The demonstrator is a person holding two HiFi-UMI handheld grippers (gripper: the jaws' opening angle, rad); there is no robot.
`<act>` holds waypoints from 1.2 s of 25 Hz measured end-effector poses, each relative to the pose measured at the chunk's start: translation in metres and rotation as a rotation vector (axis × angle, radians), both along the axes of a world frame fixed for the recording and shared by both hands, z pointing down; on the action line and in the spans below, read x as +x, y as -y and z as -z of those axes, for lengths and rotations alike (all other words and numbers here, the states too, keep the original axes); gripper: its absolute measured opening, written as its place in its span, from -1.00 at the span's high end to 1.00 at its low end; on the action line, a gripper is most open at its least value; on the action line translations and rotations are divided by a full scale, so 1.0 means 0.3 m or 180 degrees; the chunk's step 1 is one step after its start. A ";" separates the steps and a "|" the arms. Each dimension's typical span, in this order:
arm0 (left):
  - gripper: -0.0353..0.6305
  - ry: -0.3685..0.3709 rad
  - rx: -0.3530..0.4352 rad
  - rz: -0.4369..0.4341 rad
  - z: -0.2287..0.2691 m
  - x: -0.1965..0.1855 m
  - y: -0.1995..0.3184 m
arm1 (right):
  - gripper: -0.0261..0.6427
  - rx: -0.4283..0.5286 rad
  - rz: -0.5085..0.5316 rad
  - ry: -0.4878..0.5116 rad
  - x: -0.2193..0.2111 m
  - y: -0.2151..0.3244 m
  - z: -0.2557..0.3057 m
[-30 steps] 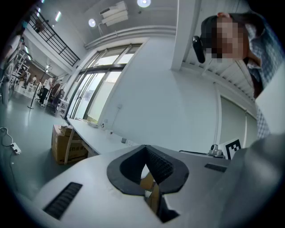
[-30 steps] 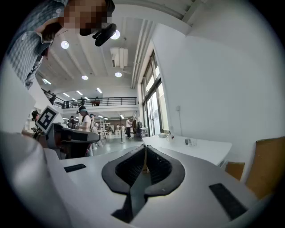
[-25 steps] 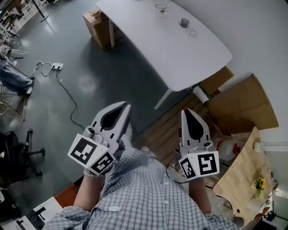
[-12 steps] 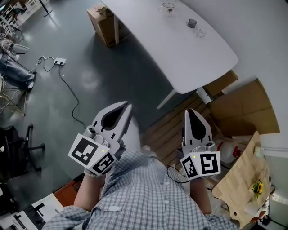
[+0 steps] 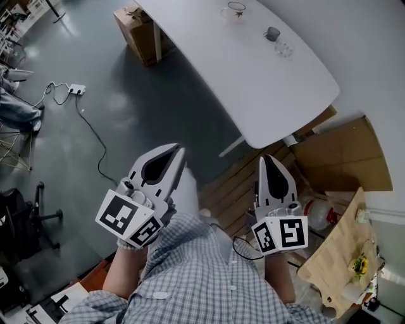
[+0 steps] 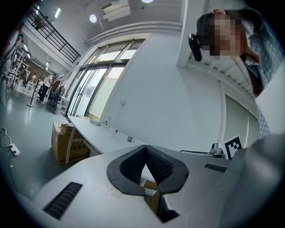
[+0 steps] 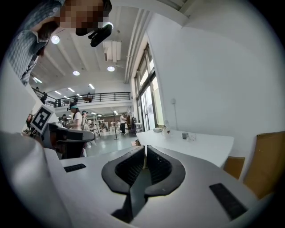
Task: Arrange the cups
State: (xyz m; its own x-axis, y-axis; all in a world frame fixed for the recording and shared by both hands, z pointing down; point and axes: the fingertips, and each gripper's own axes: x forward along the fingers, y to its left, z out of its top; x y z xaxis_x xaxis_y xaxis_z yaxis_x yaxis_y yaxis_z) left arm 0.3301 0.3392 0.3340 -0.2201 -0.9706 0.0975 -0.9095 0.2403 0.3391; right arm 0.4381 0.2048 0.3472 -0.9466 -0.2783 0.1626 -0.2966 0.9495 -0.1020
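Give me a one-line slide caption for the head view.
The left gripper and right gripper held shut and empty, away from the white table and its cups.

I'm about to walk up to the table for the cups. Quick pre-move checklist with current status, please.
1. Left gripper empty, jaws together: ok.
2. Right gripper empty, jaws together: ok.
3. Cups in reach: not ok; glass cup, dark cup and small glass stand far off on the white table.
4. Cups upright: cannot tell, too small.
5. Power strip off the path: ok, it lies far left on the floor.
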 end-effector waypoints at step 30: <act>0.86 0.0164 -0.0019 -0.0497 0.264 -0.865 0.308 | 0.83 0.0060 -0.0629 -0.0108 -0.811 0.338 0.312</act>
